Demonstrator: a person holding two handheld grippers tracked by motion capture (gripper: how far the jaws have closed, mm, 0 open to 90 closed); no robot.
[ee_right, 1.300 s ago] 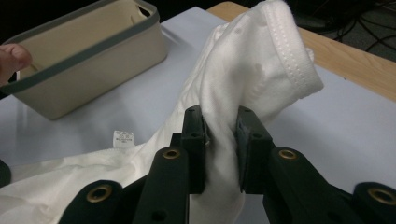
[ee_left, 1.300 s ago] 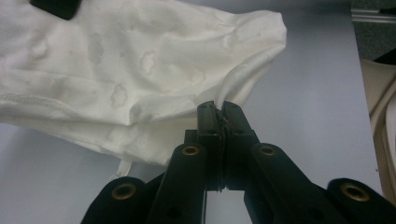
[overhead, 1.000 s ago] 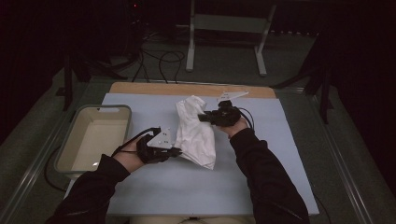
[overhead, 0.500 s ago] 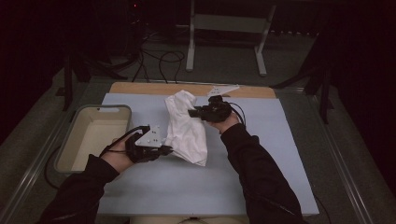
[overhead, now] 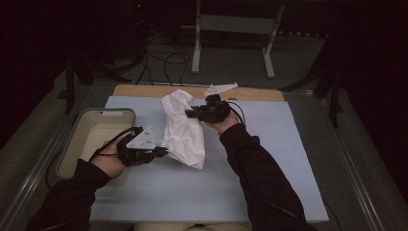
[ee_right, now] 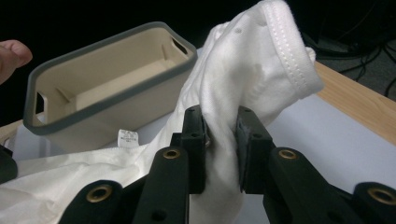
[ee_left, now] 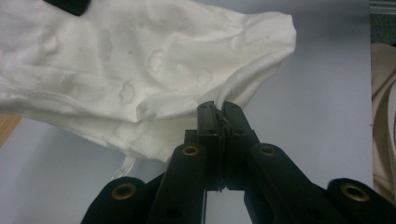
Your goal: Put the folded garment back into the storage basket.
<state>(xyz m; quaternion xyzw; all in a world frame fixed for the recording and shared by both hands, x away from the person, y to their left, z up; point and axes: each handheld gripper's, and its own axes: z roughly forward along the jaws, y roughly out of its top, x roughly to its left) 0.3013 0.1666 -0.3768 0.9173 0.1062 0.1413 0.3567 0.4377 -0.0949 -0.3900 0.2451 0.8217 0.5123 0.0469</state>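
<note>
White garment hung stretched between two tools above the blue desk, just right of the beige bin. Left tool pinched a thin fold; right tool clamped bunched, ribbed hem. The right gripper view revealed a small label.
</note>
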